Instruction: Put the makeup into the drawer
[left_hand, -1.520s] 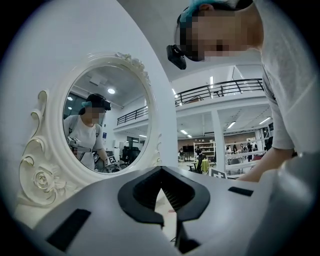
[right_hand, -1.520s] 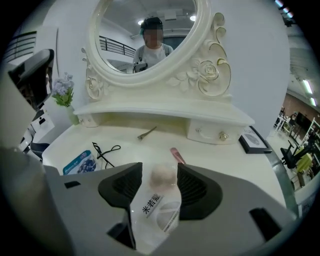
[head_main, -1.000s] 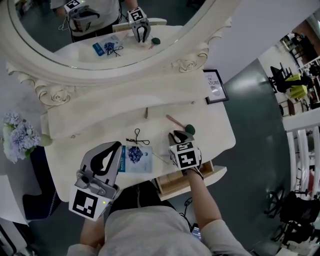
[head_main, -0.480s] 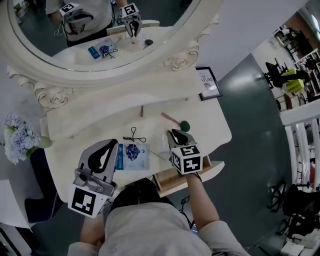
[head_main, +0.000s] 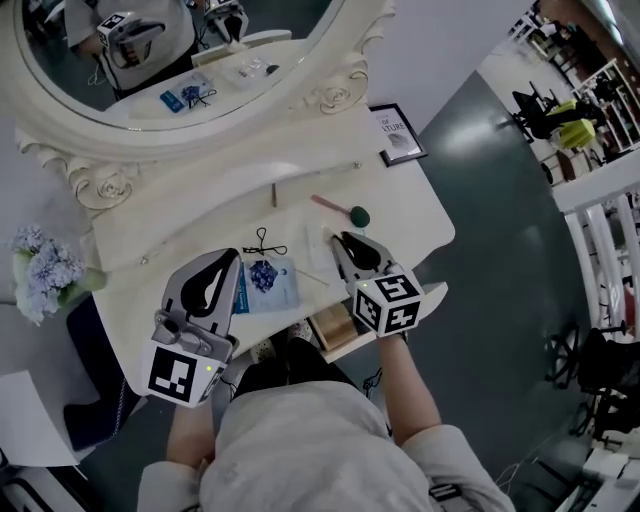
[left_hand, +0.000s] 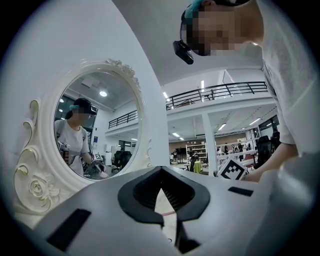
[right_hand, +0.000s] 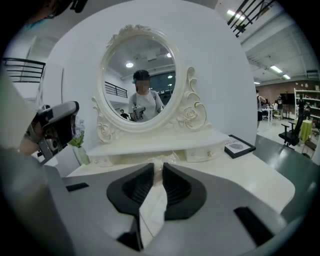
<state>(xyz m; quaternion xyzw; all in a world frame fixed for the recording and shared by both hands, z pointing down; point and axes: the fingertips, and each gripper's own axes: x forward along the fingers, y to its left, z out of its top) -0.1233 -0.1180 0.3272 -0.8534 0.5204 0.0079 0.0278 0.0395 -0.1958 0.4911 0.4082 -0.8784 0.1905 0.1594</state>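
White vanity counter (head_main: 405, 205) below an oval mirror (head_main: 100, 70); the right gripper (right_hand: 159, 169) hangs over its front edge, fingers just eased a touch wider yet pinching a pale makeup packet (right_hand: 152, 210); the open drawer (head_main: 335, 328) juts out under it; the left gripper (left_hand: 160, 170) has its fingers together, empty, beside a blue sachet (head_main: 268, 285) lying on the counter.

1. White desk (head_main: 405, 220), curved near edge, raised shelf (head_main: 190, 225) along the far side under an oval mirror (head_main: 150, 60).
2. Near the middle: blue sachet (head_main: 268, 283), black cord (head_main: 262, 245) just beyond it.
3. Right of middle: green-tipped stick (head_main: 340, 210).
4. By the shelf's edge: brown stick (head_main: 274, 195).
5. Far right: framed card (head_main: 397, 134).
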